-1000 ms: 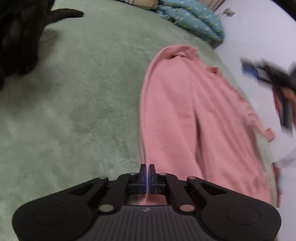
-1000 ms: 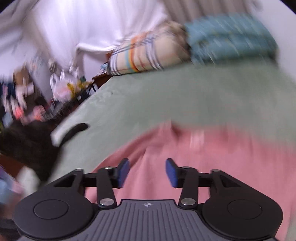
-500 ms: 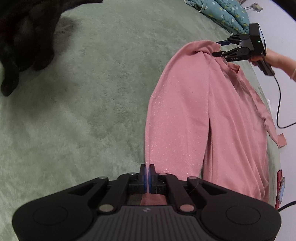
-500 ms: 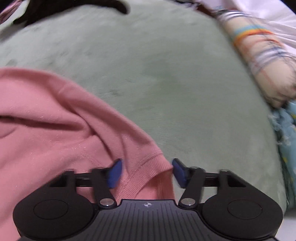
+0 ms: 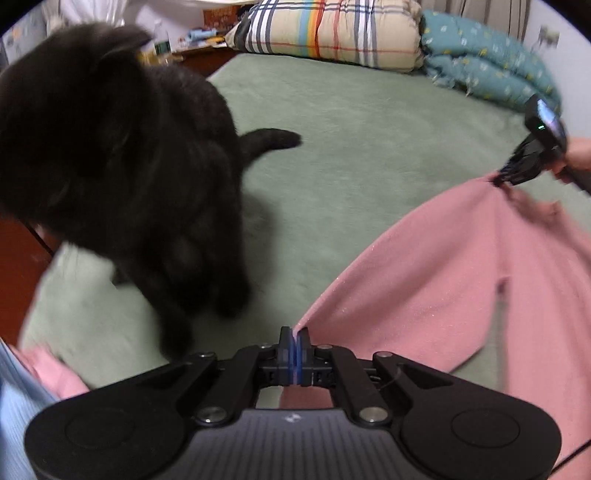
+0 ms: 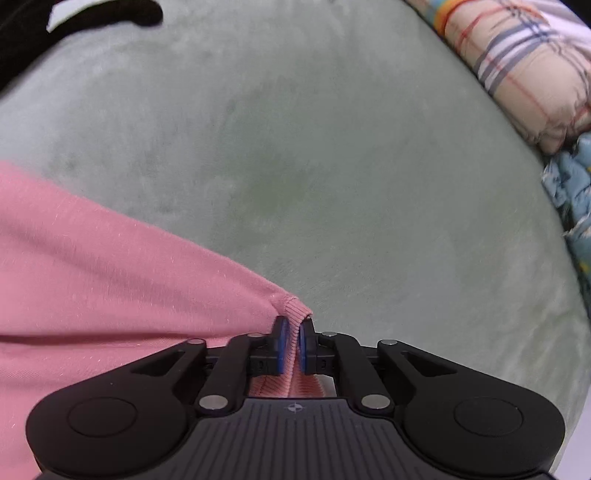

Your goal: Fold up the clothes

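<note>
A pink garment [image 5: 461,266] hangs stretched between both grippers above a green blanket [image 5: 351,147]. My left gripper [image 5: 294,338] is shut on one corner of its edge, and the cloth fans away to the right. In the left wrist view the right gripper [image 5: 509,177] pinches the far corner, with a hand behind it. In the right wrist view my right gripper [image 6: 293,332] has the ribbed pink hem [image 6: 291,310] pressed between its blue pads. Its jaws are opening slightly, with the hem still between them. The rest of the garment [image 6: 92,277] drapes to the left.
A black cat [image 5: 122,166] stands on the blanket close to the left of the left gripper; its tail [image 6: 92,14] shows in the right wrist view. A plaid quilt [image 5: 325,33] and a teal quilt [image 5: 480,62] lie at the far edge. More pink cloth [image 5: 51,369] lies lower left.
The left gripper rose and tilted up with the garment's edge, bringing the cat close into view. The right gripper swung down and shut on the ribbed hem, lifting the garment taut.
</note>
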{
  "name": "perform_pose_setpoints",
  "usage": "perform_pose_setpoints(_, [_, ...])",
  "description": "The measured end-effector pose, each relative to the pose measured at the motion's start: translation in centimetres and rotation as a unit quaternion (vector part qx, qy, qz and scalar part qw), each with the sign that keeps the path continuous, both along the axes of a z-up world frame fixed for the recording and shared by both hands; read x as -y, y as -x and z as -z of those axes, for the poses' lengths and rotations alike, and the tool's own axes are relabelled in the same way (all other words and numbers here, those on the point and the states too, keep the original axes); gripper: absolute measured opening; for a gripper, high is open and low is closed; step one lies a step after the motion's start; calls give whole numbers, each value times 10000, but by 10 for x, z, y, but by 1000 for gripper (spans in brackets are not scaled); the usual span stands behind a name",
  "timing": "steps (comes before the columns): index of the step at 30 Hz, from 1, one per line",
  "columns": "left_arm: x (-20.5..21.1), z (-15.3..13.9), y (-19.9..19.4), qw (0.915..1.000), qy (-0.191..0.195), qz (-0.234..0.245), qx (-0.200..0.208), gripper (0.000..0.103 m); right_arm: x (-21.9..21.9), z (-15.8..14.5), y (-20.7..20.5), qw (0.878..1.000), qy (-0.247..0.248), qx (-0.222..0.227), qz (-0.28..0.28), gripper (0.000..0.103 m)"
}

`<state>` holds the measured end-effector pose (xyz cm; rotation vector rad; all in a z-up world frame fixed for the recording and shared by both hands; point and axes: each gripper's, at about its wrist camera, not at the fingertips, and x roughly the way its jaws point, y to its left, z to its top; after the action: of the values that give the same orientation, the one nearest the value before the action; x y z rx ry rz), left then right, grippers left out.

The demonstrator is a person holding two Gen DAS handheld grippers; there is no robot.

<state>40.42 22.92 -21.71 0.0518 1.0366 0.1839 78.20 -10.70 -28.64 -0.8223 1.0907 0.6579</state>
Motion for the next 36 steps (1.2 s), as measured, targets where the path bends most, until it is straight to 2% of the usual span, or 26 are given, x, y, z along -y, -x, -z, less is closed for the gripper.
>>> perform_pose_setpoints(1, [-1,4,-5,9998,-195,-21,11,1,3,-2,3,9997,-118,158,138,27])
perform_pose_setpoints(2, [-3,5,-9,9996,-289,-72,15,1,11,-11,5,9982,-367,302,353,42])
perform_pose_setpoints(3, [-5,5,-11,9993,-343,-138,18,1,18,-20,7,9955,-616,447,568,52])
perform_pose_setpoints(5, [-17,1,-22,9980,-272,-545,164,1,36,-39,11,9867,-1082,679,1010,54])
perform_pose_setpoints(7, [-19,-1,-30,9979,-213,-593,127,3,80,-73,22,9584,-1781,950,2017,57])
perform_pose_setpoints(8, [-18,-2,-35,9982,-193,-561,71,6,97,-84,28,9466,-1958,986,2362,57])
perform_pose_setpoints(10, [-18,-2,-41,9986,-170,-496,-7,16,156,-115,57,9042,-2391,980,3402,63])
perform_pose_setpoints(11, [-16,-3,-41,9988,-199,-437,-8,20,172,-122,68,8938,-2398,952,3667,66])
perform_pose_setpoints(12, [-13,-6,-40,9990,-233,-371,-6,27,202,-134,92,8755,-2353,910,4121,67])
perform_pose_setpoints(13, [-10,-8,-39,9992,-268,-306,-5,33,227,-142,114,8621,-2269,903,4439,68])
perform_pose_setpoints(15, [0,-19,-30,9992,-321,-233,66,40,269,-150,155,8474,-2018,996,4810,69])
perform_pose_setpoints(16, [6,-25,-24,9990,-395,-191,94,41,293,-149,174,8469,-1834,1102,4867,69])
perform_pose_setpoints(18, [18,-29,-19,9983,-540,-184,94,41,321,-132,184,8703,-1411,1204,4562,66])
perform_pose_setpoints(19, [29,-32,-14,9981,-553,-258,70,42,331,-119,180,8898,-1226,1186,4233,63])
perform_pose_setpoints(20, [42,-36,-6,9978,-565,-349,41,42,338,-108,173,9092,-1070,1138,3859,54])
perform_pose_setpoints(22, [69,-36,4,9983,-122,-576,-25,42,346,-88,152,9391,-825,1072,3159,48])
perform_pose_setpoints(23, [76,-35,5,9980,44,-626,-33,42,350,-80,139,9490,-856,1013,2862,47])
perform_pose_setpoints(25, [106,-31,6,9973,399,-614,-66,42,355,-70,117,9581,-1139,768,2511,47])
perform_pose_setpoints(27, [126,-30,3,9973,515,-513,-122,42,350,-54,96,9691,-1268,358,2086,47])
perform_pose_setpoints(29, [155,-26,-4,9972,637,-318,-237,42,343,-46,88,9740,-1284,172,1858,47])
perform_pose_setpoints(31, [172,-26,-13,9979,580,-68,-291,42,335,-37,81,9748,-1372,-183,1751,47])
perform_pose_setpoints(32, [179,-26,-19,9982,497,82,-317,42,333,-36,80,9736,-1394,-322,1781,41])
perform_pose_setpoints(33, [183,-27,-19,9983,472,115,-323,42,331,-34,79,9728,-1389,-448,1801,9])
perform_pose_setpoints(35, [190,-27,-27,9982,267,334,-417,42,328,-33,79,9755,-1247,-441,1755,3])
perform_pose_setpoints(36, [189,-28,-29,9981,252,336,-450,42,328,-37,80,9765,-1225,-227,1758,2])
